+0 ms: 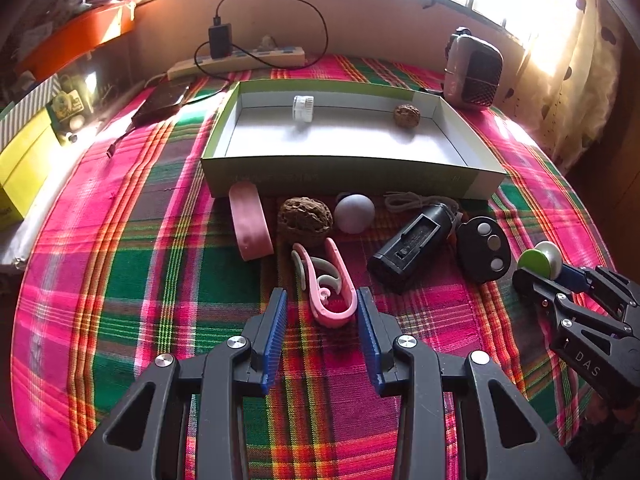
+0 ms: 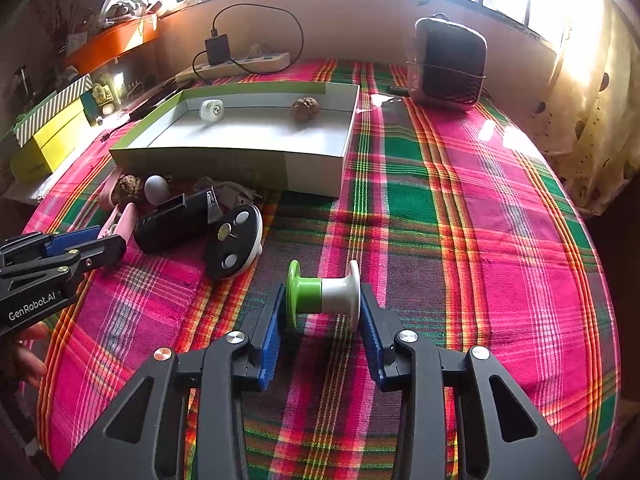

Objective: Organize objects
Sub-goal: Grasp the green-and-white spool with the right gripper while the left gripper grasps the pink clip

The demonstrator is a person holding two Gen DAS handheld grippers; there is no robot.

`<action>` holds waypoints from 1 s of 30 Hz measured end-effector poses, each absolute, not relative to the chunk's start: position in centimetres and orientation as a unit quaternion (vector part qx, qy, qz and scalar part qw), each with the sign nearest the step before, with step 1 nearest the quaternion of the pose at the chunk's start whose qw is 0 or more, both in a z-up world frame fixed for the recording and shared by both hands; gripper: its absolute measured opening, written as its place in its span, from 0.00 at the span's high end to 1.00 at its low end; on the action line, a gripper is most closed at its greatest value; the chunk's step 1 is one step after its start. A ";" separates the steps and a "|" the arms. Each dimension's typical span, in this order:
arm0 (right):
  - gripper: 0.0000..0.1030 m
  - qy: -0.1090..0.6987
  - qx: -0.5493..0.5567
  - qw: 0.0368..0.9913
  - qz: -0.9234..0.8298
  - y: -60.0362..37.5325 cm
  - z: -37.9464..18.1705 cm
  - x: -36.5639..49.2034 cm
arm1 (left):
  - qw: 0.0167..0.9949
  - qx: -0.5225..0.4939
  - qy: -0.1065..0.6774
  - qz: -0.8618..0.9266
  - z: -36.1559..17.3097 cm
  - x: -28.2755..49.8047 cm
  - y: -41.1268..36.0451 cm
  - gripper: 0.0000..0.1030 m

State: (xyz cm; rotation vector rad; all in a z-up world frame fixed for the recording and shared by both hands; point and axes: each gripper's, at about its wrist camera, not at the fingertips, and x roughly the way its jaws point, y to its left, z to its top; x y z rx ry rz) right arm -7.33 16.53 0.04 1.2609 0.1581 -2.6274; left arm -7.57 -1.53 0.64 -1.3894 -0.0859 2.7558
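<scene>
The shallow green-rimmed cardboard box point(image 1: 352, 178) sits on the pink-and-green plaid cloth point(image 1: 152, 280), at 12 o'clock from the left gripper point(image 1: 322, 300). Inside it, a small white cylinder point(image 1: 303, 108) stands at the far wall and a wrinkled brown walnut point(image 1: 407, 115) lies toward 1 o'clock. The left gripper's blue pads are apart, flanking the near end of a pink-and-grey plastic clip point(image 1: 326, 280); contact cannot be judged. Beyond the clip lie a second walnut point(image 1: 305, 220), a pale lilac ball point(image 1: 355, 213), a pink ring point(image 1: 250, 226), a black oblong case point(image 1: 412, 240) and a black three-button disc point(image 1: 484, 249). The right gripper point(image 2: 322, 312) has its pads against both flanges of a green-and-white spool point(image 2: 324, 298).
</scene>
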 end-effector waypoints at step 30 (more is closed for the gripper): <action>0.64 0.053 0.430 0.110 -0.895 16.6 0.0 -7.8 | 0.017 -0.436 -0.007 0.900 0.4 -9.0 -1.9 0.70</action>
